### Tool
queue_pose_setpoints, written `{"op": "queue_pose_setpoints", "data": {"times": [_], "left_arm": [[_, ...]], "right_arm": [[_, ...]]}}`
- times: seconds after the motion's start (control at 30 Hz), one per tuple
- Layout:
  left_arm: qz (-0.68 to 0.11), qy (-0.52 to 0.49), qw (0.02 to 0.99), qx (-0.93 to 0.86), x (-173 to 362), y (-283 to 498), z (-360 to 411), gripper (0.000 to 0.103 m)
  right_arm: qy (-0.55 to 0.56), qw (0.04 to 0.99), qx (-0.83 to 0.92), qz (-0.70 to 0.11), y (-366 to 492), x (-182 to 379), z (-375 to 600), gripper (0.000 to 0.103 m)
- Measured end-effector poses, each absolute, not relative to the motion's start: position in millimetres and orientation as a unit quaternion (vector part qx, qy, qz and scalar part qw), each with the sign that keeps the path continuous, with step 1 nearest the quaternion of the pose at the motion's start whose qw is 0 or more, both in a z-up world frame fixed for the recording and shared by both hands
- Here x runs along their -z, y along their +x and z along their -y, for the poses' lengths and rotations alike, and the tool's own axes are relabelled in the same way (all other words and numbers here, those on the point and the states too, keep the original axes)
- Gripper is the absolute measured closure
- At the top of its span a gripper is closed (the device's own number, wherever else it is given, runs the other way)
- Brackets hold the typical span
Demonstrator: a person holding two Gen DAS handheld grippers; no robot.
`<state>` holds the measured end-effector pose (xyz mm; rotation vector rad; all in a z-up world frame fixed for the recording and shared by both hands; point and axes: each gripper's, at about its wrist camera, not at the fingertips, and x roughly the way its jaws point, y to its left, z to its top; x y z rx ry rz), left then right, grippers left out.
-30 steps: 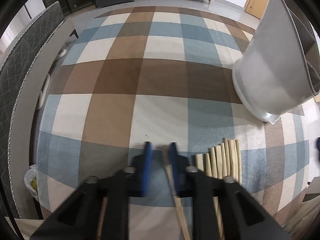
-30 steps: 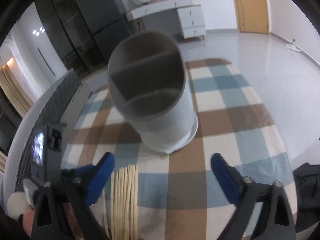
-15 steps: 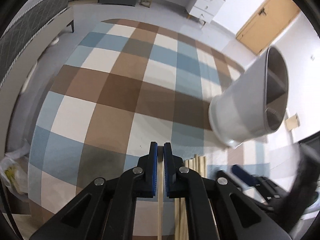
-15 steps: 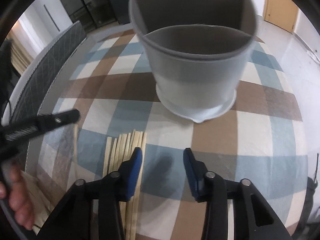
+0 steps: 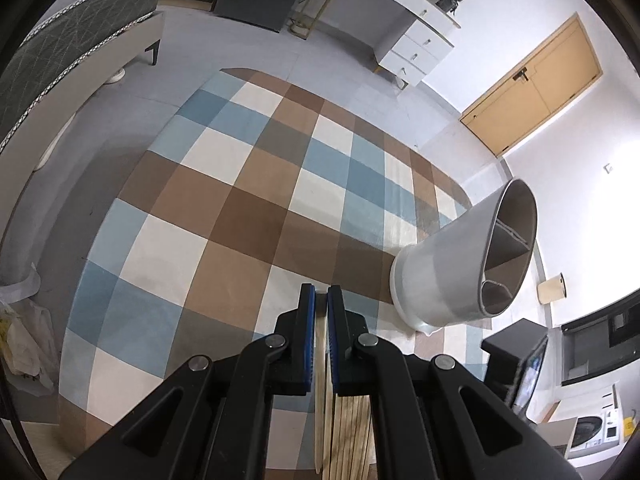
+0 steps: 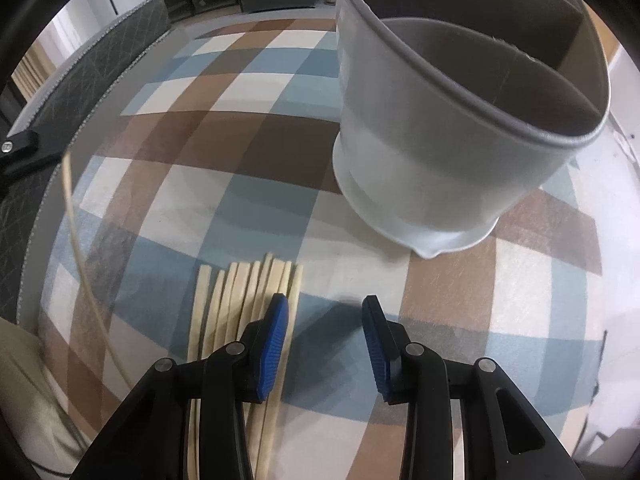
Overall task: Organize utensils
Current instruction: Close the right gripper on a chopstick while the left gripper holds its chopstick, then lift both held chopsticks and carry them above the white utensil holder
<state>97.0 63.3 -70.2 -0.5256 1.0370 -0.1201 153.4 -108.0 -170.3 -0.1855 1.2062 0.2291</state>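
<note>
My left gripper is shut on one pale wooden chopstick, held up off the chequered cloth. In the right wrist view that chopstick hangs at the far left. Several more chopsticks lie side by side on the cloth. My right gripper hovers low at the pile's right edge. Its jaws are closing with only cloth between them, and its left finger overlaps the rightmost sticks. The grey divided holder stands upright just beyond, to the right.
The cloth covers a round table whose edge curves along the left. Beyond it are a grey quilted bed, white drawers and a wooden door. A plastic bag lies on the floor at the left.
My left gripper shut on a chopstick and lifted it off the cloth, away from the pile. My right gripper dropped toward the pile's right edge and its jaws narrowed.
</note>
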Motion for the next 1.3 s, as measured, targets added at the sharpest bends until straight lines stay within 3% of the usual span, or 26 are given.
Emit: {"op": "queue_pose_setpoints", "data": {"times": [0.3, 0.4, 0.43, 0.47, 0.63, 0.9, 1.3], "left_arm": [[-0.486, -0.257, 0.833, 0.061, 68, 95, -67, 0.101], [-0.481, -0.252, 0.837, 0.061, 62, 93, -68, 0.101], [-0.479, -0.249, 0.84, 0.06, 60, 91, -68, 0.101], [-0.476, -0.246, 0.842, 0.06, 59, 90, -68, 0.101], [-0.464, -0.223, 0.855, 0.062, 51, 83, -58, 0.101], [-0.428, -0.194, 0.878, 0.092, 25, 52, -42, 0.101], [-0.402, -0.118, 0.901, 0.109, -13, 22, -2, 0.101]], "right_arm": [[-0.107, 0.815, -0.115, -0.557, 156, 174, 94, 0.072], [-0.113, 0.815, -0.136, -0.552, 158, 175, 83, 0.087], [-0.113, 0.813, -0.143, -0.552, 159, 176, 78, 0.097], [-0.111, 0.813, -0.146, -0.552, 159, 176, 77, 0.098], [-0.055, 0.833, -0.151, -0.53, 151, 162, 94, 0.099], [0.05, 0.9, -0.173, -0.397, 96, 90, 147, 0.099], [0.076, 0.937, -0.174, -0.293, 56, 45, 178, 0.099]]}}
